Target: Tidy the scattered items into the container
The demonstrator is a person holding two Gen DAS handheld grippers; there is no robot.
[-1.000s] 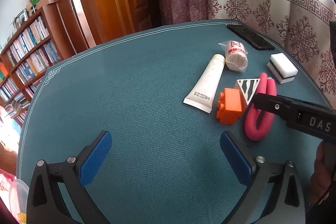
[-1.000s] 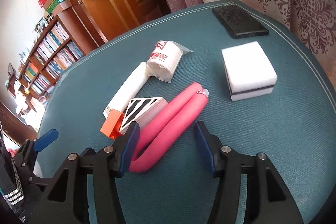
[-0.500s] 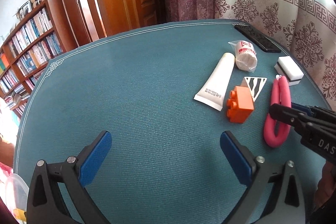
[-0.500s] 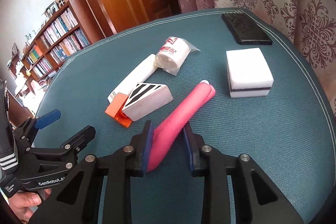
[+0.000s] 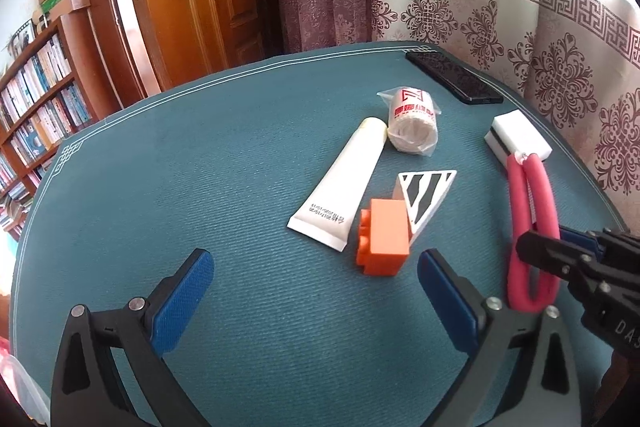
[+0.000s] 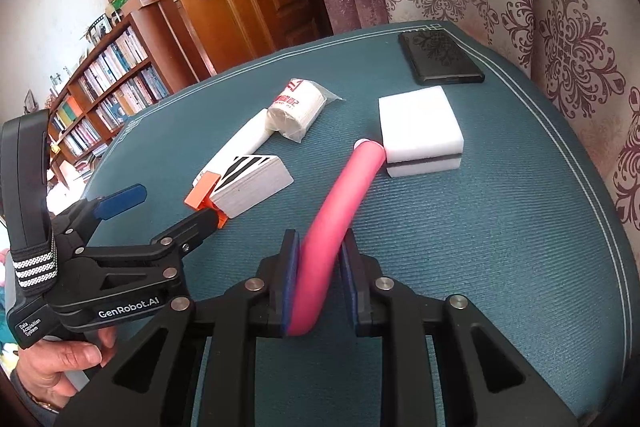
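The right gripper (image 6: 316,287) pinches the bent end of the pink foam roller (image 6: 340,211), both legs squeezed between its pads; the roller's far tip touches the sponge (image 6: 420,131). The left gripper (image 5: 316,303) hangs with fingers spread, holding nothing, just short of the orange brick (image 5: 384,239). Foam is springy, so the roller may slip out or swing on the lift and nudge the sponge. Further off lie the striped wedge (image 5: 426,195), tube (image 5: 344,187), wrapped roll (image 5: 412,127) and phone (image 5: 452,77). No container is clearly visible.
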